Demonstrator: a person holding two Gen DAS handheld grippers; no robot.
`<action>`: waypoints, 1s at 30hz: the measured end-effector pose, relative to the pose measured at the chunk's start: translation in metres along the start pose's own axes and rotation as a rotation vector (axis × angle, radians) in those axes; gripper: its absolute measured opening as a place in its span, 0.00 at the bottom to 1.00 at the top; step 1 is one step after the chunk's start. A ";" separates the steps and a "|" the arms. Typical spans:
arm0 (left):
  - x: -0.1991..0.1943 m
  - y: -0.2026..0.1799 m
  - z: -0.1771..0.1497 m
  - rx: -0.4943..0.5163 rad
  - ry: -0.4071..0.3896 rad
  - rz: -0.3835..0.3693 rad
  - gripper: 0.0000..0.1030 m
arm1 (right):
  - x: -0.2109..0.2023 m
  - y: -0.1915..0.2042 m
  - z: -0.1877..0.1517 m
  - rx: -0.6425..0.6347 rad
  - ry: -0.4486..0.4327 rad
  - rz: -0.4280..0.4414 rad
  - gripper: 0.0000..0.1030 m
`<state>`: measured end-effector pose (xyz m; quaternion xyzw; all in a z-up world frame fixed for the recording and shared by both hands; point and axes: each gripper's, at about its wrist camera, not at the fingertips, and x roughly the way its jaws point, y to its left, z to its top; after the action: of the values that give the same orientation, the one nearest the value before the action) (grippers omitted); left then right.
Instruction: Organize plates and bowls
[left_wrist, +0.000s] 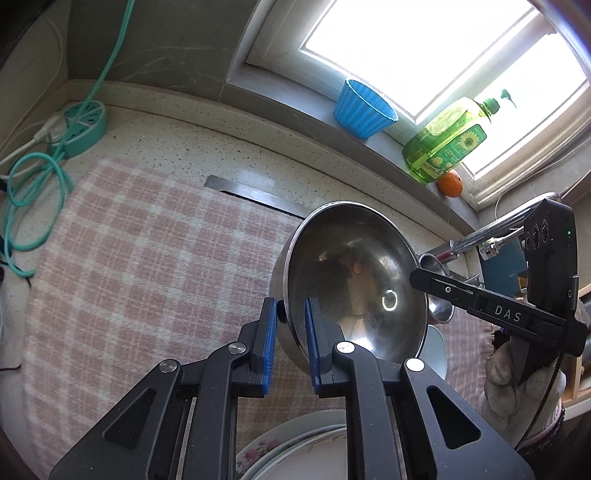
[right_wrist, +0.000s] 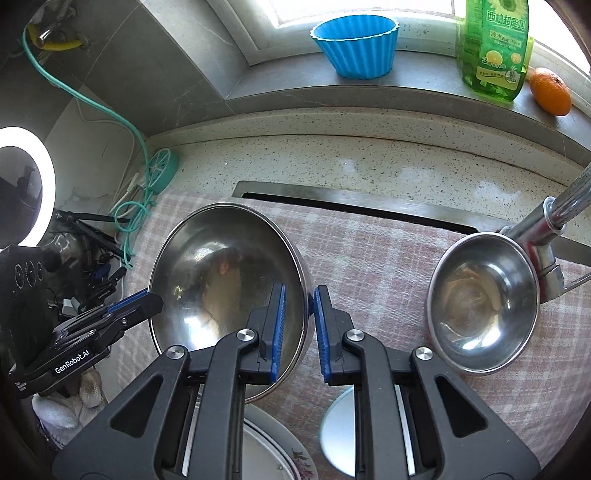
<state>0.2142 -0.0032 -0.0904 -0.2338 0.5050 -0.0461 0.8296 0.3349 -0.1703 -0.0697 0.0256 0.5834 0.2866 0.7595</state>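
A large stainless steel bowl (right_wrist: 229, 291) is held tilted above the pink checked cloth (left_wrist: 129, 240), gripped at opposite rims: the left gripper (left_wrist: 290, 332) and the right gripper (right_wrist: 298, 325) each have their jaws closed narrow on its wall. A smaller steel bowl (right_wrist: 484, 302) rests on the cloth by the faucet (right_wrist: 546, 236). Floral plates (left_wrist: 291, 454) lie beneath. A blue cup (right_wrist: 356, 46), a green detergent bottle (right_wrist: 493, 48) and an orange (right_wrist: 550, 92) stand on the sill.

Home kitchen: speckled countertop (right_wrist: 369, 155), faucet (right_wrist: 546, 236), dish soap (right_wrist: 493, 48) on windowsill (right_wrist: 295, 92).
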 end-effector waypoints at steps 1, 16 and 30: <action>-0.005 0.003 -0.002 -0.004 -0.007 0.001 0.13 | -0.001 0.005 -0.002 -0.007 0.002 0.004 0.16; -0.060 0.047 -0.039 -0.069 -0.056 0.027 0.13 | 0.002 0.074 -0.048 -0.094 0.036 0.054 0.16; -0.088 0.094 -0.080 -0.136 -0.065 0.080 0.13 | 0.035 0.123 -0.091 -0.152 0.126 0.099 0.16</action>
<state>0.0879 0.0809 -0.0895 -0.2707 0.4887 0.0292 0.8289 0.2082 -0.0786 -0.0834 -0.0214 0.6045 0.3683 0.7060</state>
